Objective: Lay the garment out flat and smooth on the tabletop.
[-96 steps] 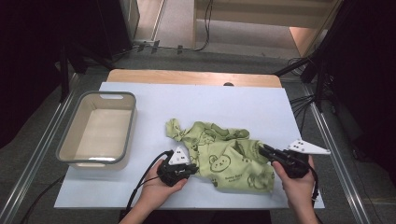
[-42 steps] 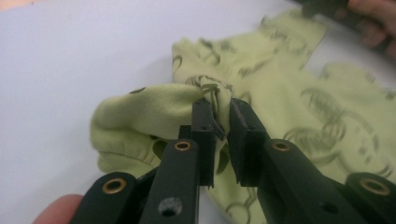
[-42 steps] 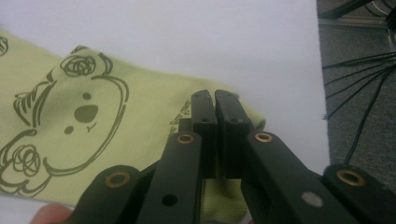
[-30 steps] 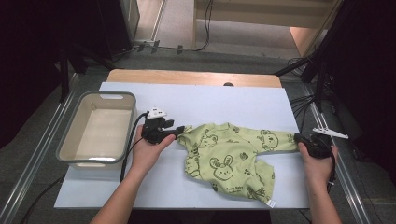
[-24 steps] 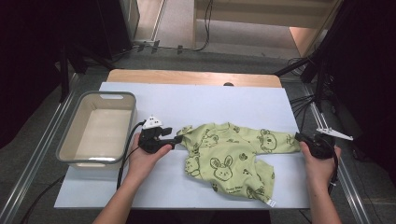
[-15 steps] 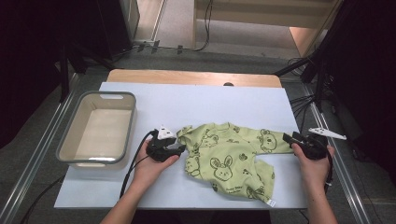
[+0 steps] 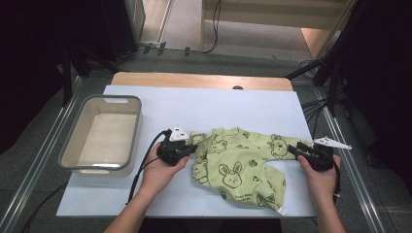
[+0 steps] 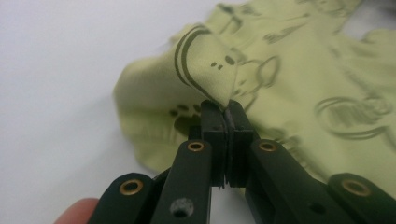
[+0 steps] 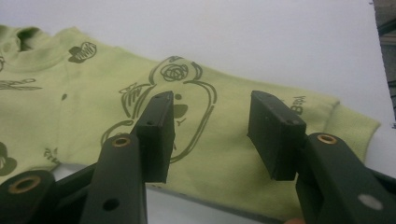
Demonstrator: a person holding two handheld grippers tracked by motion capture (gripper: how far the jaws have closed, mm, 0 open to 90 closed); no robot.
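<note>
A light green child's top (image 7: 238,162) with dark animal prints lies spread on the white table cover, sleeves out to either side. My left gripper (image 7: 194,147) is at its left sleeve, shut on a raised fold of the green cloth (image 8: 205,60); the jaws (image 8: 225,109) meet with fabric pinched at their tips. My right gripper (image 7: 294,148) hovers at the right sleeve. Its jaws (image 9: 210,121) stand apart after letting go and have just eased in a little. The sleeve (image 9: 345,123) lies flat behind them, and the pads do not press on it.
A grey plastic bin (image 7: 73,160), empty, stands at the left of the table. The white table cover (image 7: 218,107) stretches behind the top to a wooden strip at the far edge. A small white label (image 7: 281,211) sticks out of the hem near the front edge.
The left gripper slid toward me and right along the sleeve and shut on a fold of it. The right gripper let go of the right sleeve and shifted slightly left.
</note>
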